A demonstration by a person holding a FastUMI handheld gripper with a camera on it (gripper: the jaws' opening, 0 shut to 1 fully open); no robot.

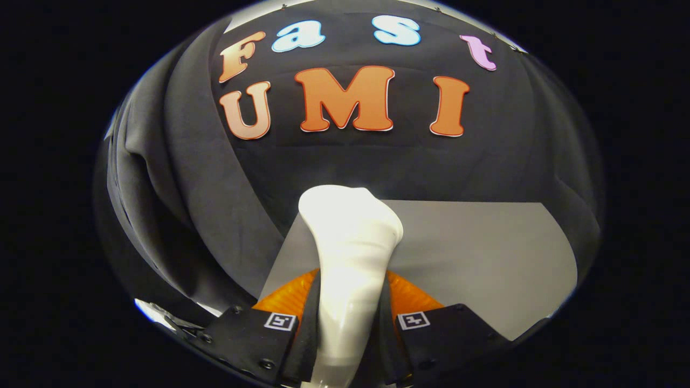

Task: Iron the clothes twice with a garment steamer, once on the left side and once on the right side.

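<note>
Gripper view: the gripper [350, 318] has its fingers clenched on the white garment steamer [349, 253], one finger pressing each side of the slim handle, so the tool is firmly grasped. The steamer is the landmark here. Its long axis runs straight ahead along the fingers, from the narrow handle between them out to the wider flared head beyond them, and that head points away toward the black cloth wall [377, 161]. Whether the steam face is turned up, down or forward cannot be told from this angle. Behind the steamer's head and spreading to its right lies a flat grey surface [474, 253], which may be the counter or a board; I cannot tell which. To the left of the steamer hangs a dark draped cloth [188, 188] with long folds; it may be the garment, or only part of the booth's curtain. The steamer's head touches neither. As for progress, I judge the pick-up done and the tool carried in hand, while nothing here shows either ironing pass made, so both the left-side and right-side strokes appear left to do.
</note>
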